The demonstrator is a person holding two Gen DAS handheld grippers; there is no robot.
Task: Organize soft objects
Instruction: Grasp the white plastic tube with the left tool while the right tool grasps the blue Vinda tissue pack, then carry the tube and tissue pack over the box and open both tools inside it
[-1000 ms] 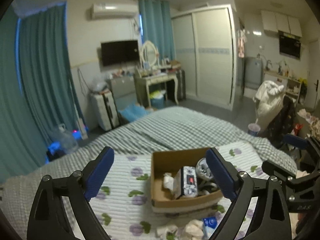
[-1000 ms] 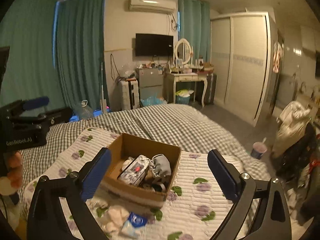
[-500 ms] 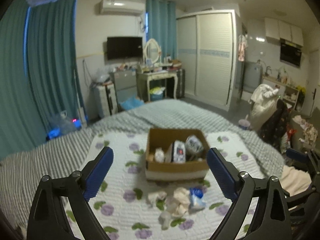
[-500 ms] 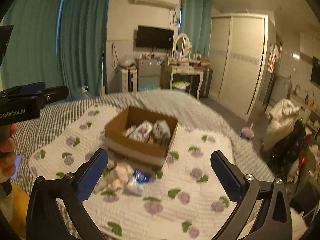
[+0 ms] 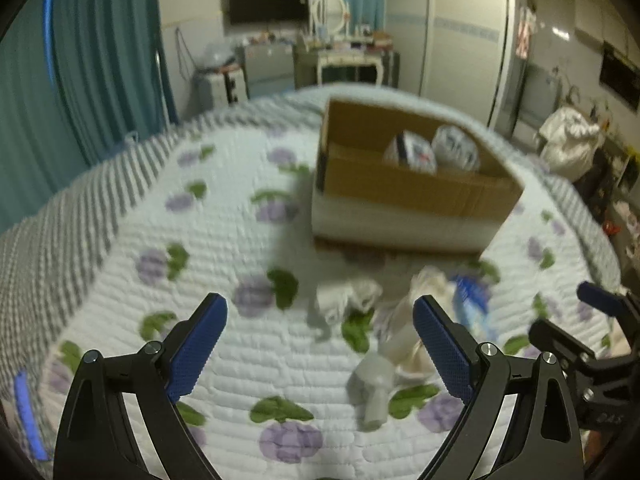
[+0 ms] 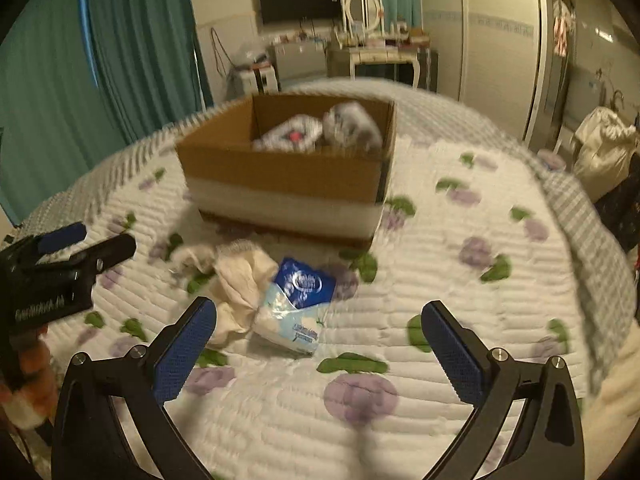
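Both jaws were held wide, nothing gripped. The blue packet lay on the bed in front of the box, just ahead and slightly left of the right hand-held gripper, long axis running roughly away from it. The left hand-held gripper was judged nearer the grey sock.

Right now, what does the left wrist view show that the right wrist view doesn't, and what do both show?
Only the left wrist view shows a grey sock lying nearest the camera, and the right claw at its right edge. Only the right wrist view shows the pack in full, with its blue top, and the left claw at its left edge. Both show the box with items inside, the cream cloth in front of it, and the flowered quilt. Both claws are open and hold nothing.
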